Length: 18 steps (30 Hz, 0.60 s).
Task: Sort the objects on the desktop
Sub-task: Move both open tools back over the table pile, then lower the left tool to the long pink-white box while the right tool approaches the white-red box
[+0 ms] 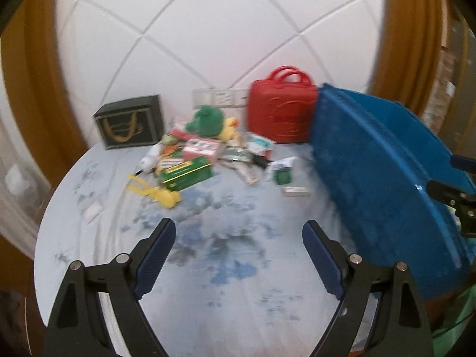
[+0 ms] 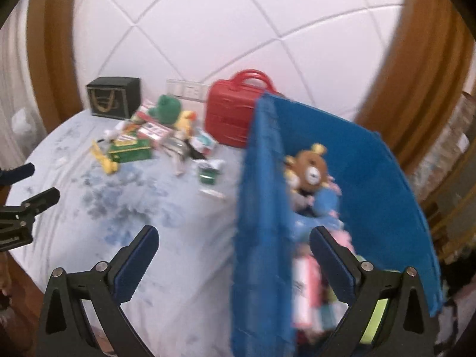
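Left wrist view: the left gripper (image 1: 239, 232) gapes wide and empty over the table's (image 1: 208, 312) near edge, the right gripper (image 2: 233, 239) likewise wide astride the blue bin's (image 2: 261, 208) wall, clutter (image 1: 190, 160) heaped at the far edge.

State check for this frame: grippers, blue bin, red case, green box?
Left gripper: open, empty.
Right gripper: open, straddling bin wall, gripping nothing.
Blue fabric storage bin: open-topped, holding a brown plush bear.
Red plastic carry case: upright, closed.
Green rectangular box: closed, in the clutter.
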### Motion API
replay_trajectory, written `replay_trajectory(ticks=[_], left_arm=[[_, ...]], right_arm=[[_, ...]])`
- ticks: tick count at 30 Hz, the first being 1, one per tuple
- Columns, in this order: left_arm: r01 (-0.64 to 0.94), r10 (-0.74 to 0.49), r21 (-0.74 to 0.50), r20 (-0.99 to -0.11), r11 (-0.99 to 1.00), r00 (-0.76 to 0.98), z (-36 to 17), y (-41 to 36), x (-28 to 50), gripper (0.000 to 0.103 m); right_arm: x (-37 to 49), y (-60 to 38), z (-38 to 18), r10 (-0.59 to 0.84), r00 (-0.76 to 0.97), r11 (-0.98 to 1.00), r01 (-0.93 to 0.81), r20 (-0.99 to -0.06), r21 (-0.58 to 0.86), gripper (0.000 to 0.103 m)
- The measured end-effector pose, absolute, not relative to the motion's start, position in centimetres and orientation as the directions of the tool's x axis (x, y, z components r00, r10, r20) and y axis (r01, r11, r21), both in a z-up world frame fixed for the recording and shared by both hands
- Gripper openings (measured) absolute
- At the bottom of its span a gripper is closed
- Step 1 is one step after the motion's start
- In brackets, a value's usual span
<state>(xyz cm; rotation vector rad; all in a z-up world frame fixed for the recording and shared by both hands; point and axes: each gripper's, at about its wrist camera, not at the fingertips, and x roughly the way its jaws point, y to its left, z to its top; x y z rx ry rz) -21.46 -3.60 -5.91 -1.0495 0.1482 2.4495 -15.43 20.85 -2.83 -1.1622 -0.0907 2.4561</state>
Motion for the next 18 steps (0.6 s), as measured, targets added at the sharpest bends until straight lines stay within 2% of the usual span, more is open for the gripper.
replay_trajectory(ticks=[10,18], left_arm=[[-0.303,0.207,-0.017,-0.764,-0.953,-0.611,-10.7,-6.1,-29.2,0.088],[-0.306,0.225,-0.057,-0.803,-0.95,-0.552,-15.2,-5.3,-33.7,0.088]], right_arm=[[-25.1,21.4,-8.6,0.26,-0.632,-0.962,-0.235,-0.73,-0.139,0.103],[-29.1,22.5,-14.0,0.294,-0.552,-0.949,-0.267,-0.781,-0.169,0.103]])
